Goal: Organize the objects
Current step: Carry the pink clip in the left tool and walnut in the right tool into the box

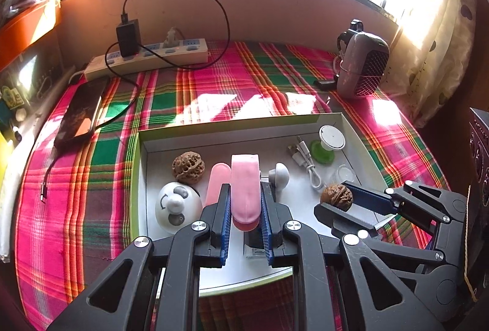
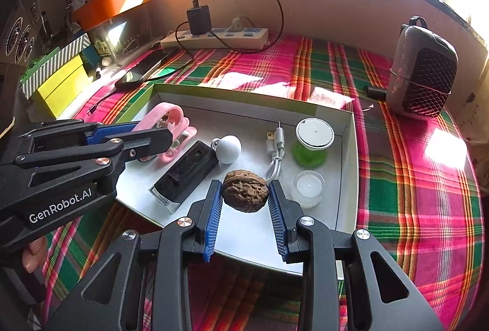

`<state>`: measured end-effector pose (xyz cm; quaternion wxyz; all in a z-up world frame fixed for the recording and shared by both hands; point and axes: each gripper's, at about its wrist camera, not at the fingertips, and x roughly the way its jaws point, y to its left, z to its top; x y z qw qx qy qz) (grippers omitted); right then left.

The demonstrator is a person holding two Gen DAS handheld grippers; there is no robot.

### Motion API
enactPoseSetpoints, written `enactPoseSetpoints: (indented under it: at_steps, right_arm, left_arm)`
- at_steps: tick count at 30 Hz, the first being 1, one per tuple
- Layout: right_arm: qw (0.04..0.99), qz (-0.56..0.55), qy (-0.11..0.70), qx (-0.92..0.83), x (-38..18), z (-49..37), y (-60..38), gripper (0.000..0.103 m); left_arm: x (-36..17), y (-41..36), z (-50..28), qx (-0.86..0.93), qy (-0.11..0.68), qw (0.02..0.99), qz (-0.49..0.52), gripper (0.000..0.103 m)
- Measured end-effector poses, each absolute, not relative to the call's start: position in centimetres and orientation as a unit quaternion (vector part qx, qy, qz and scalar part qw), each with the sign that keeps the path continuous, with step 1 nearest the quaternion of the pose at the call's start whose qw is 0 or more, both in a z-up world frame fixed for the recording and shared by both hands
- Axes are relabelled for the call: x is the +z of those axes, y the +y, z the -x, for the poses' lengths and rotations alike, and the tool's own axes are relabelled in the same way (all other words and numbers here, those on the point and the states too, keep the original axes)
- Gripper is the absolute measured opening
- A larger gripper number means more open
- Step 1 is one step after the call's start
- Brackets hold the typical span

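Landmark: the shallow white cardboard tray with the green outer rim (image 2: 347,165), lying on the pink-and-green plaid cloth (image 2: 412,178) of the worktop. Every place below is given from this tray.

Left tool: your left tool (image 1: 244,210) is clamped narrow on the pink plastic clip-shaped object (image 1: 244,187), above the tray's middle. In the right wrist view it comes in over the tray's left wall.

Pink object's axis: its long side runs along the tool's fingers, pointing toward the tray's far wall, with the rounded end sticking out past the tips.

Right tool: your right tool (image 2: 246,202) holds the brown wrinkled walnut (image 2: 245,189) at a middling width, blue pads on its two sides, above the tray's near edge.

Walnut's axis: its longer side lies across the gap, from pad to pad.

Second walnut: another brown wrinkled walnut (image 1: 187,166) rests inside the tray near its far left corner, just beside the white rounded panda-faced figure (image 1: 178,207).

Relation that counts: that resting walnut lies left of the left tool and well apart from the right one. Judging by this, pairing the walnuts means carrying yours across the tray, past the left tool.

Obstacles on that path: the black rectangular device (image 2: 186,172) and the small white ball-shaped knob (image 2: 228,148) lie between.

Right half of tray: the white coiled cable (image 2: 275,147), green-based round white-topped piece (image 2: 313,136) and small clear cup (image 2: 308,187) fill it.

Risk: I'd guess the two tools could crowd each other over the tray's middle.
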<state>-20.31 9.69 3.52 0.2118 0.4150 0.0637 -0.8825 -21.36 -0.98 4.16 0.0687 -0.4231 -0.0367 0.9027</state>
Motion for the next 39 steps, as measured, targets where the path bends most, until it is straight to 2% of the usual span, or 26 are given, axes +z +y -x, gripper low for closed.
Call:
enactPoseSetpoints:
  at_steps: [17, 39]
  right_arm:
    - [0.215, -0.428, 0.081, -0.874, 1.9, 21.7, 9.3, 0.032]
    - [0.206, -0.428, 0.082, -0.876, 1.4, 22.3, 9.2, 0.032]
  left_arm:
    - [3.0, 0.3, 25.9, 0.894, -0.017, 0.086, 0.439, 0.016]
    - [1.3, 1.0, 27.6, 0.886, -0.009, 0.086, 0.456, 0.016]
